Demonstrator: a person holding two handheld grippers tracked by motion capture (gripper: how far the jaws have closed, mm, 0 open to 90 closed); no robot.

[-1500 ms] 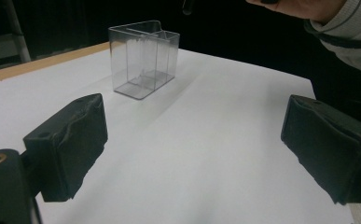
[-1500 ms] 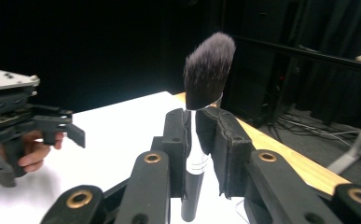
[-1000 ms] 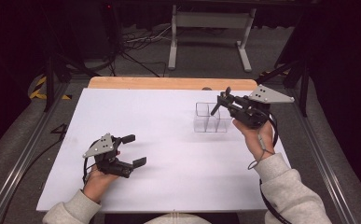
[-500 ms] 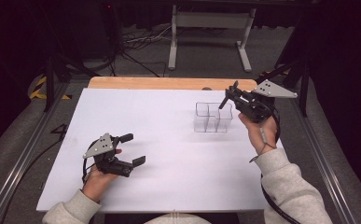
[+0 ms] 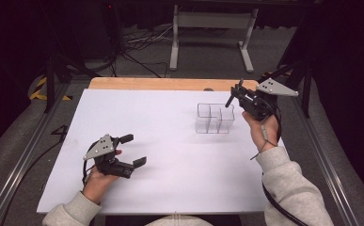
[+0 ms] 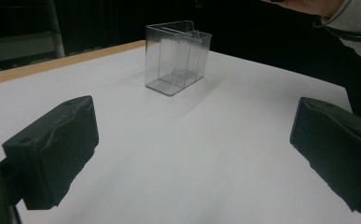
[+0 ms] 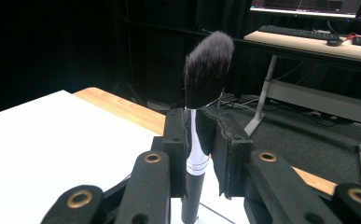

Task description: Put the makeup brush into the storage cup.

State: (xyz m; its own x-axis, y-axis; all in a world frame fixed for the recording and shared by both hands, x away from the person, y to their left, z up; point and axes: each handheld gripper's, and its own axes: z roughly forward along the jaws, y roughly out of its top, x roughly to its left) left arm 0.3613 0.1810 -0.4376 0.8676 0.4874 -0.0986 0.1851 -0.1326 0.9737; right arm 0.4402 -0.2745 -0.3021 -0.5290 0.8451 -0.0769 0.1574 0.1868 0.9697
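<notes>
A clear plastic organizer (image 5: 215,118) with several compartments stands on the white table top (image 5: 170,122) at the right; in the left gripper view the organizer (image 6: 177,56) is ahead and looks empty. My right gripper (image 5: 238,93) hovers just right of and behind it, shut on a makeup brush (image 5: 228,100). In the right gripper view the right gripper (image 7: 199,135) clamps the brush's black and silver handle (image 7: 192,186), dark bristles (image 7: 208,70) pointing up. My left gripper (image 5: 133,149) rests open near the front left, and its jaws (image 6: 194,154) stand wide with nothing between them.
A bare wooden strip (image 5: 161,84) runs along the table's far edge. Behind it are a grey stand's legs (image 5: 210,21) and cables (image 5: 137,44) on the floor. Metal rails (image 5: 15,160) flank the table. A sleeve and hand (image 6: 336,9) show in the left gripper view.
My right gripper has drifted right and toward the far edge with the brush, away from above the organizer. The left gripper has stayed put.
</notes>
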